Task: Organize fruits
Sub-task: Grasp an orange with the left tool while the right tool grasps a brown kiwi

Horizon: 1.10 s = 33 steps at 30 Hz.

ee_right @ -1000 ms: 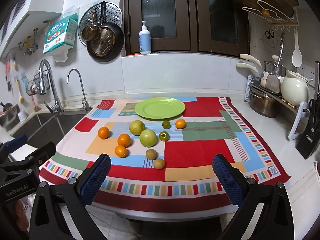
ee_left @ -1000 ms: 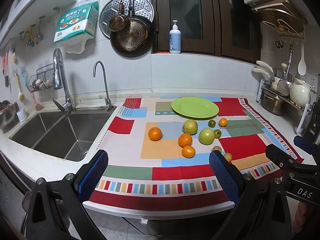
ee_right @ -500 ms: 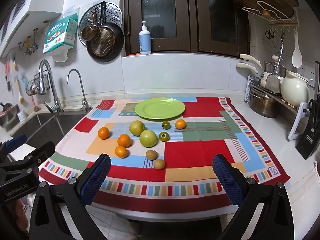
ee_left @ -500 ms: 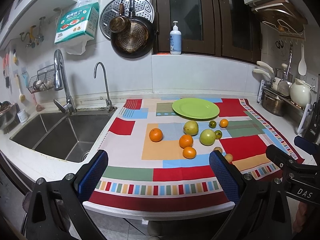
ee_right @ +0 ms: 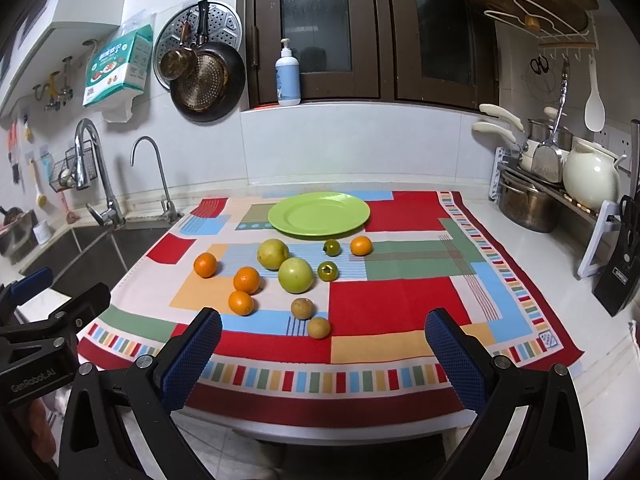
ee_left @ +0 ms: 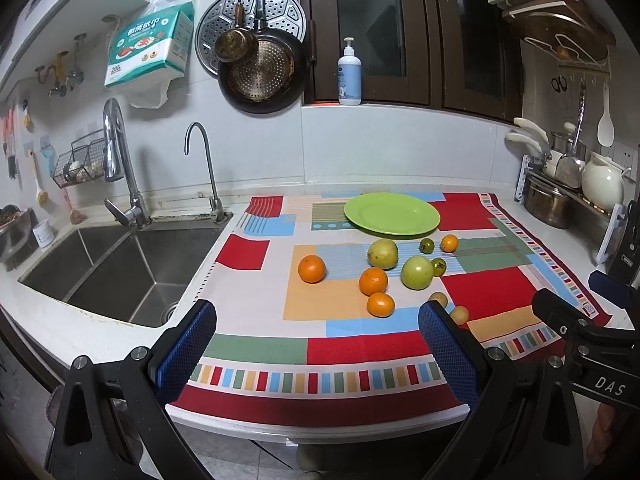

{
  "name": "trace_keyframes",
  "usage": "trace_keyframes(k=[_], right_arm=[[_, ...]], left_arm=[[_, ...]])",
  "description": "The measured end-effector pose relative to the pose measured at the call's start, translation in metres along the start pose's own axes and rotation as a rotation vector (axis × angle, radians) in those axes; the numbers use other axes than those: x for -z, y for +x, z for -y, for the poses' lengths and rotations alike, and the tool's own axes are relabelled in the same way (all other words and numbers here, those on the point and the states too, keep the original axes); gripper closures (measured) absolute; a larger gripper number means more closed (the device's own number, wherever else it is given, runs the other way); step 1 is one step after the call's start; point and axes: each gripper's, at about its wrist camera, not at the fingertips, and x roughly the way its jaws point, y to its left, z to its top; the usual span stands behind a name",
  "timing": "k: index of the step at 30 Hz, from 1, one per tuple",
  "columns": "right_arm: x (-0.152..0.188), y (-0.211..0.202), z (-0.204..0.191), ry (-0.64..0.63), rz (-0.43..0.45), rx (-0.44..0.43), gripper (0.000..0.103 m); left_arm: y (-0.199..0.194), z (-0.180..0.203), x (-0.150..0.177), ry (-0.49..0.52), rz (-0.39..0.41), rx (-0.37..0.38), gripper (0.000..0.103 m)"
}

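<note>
An empty green plate point(ee_right: 319, 213) sits at the back of a patterned cloth point(ee_right: 400, 300); it also shows in the left wrist view point(ee_left: 392, 214). In front of it lie several fruits: oranges point(ee_right: 246, 279), a small orange point(ee_right: 361, 245), two large green fruits point(ee_right: 295, 275), two small dark green ones point(ee_right: 327, 270) and two small brown ones point(ee_right: 302, 307). My left gripper point(ee_left: 316, 352) and right gripper point(ee_right: 322, 354) are both open and empty, held at the counter's front edge, short of the fruits. Each shows at the edge of the other's view.
A steel sink point(ee_left: 120, 268) with two taps lies left of the cloth. A pot rack with a white jug point(ee_right: 592, 180) and a knife block point(ee_right: 620, 272) stand at the right. Pans hang on the back wall, a soap bottle point(ee_right: 288, 76) on the sill.
The left wrist view has drifted very slightly, so the scene sits a touch more to the right. Fruits and plate have not moved. Both grippers stay open.
</note>
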Motion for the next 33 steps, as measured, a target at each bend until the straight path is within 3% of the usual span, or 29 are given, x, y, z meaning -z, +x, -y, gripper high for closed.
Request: trace_keyframes(k=[13, 20, 33], right_arm=[[0.000, 0.025, -0.003, 0.023, -0.041, 0.035, 0.001], [0.008, 0.058, -0.005, 0.025, -0.094, 0.077, 0.001], [0.023, 0.130, -0.011, 0.065, -0.255, 0.103, 0.025]], left_arm=[[0.034, 0.004, -0.003, 0.072, -0.028, 0.048, 0.000], [0.075, 0.012, -0.001, 0.154, -0.085, 0.110, 0.011], [0.161, 0.033, 0.008, 0.281, -0.233, 0.312, 0.029]])
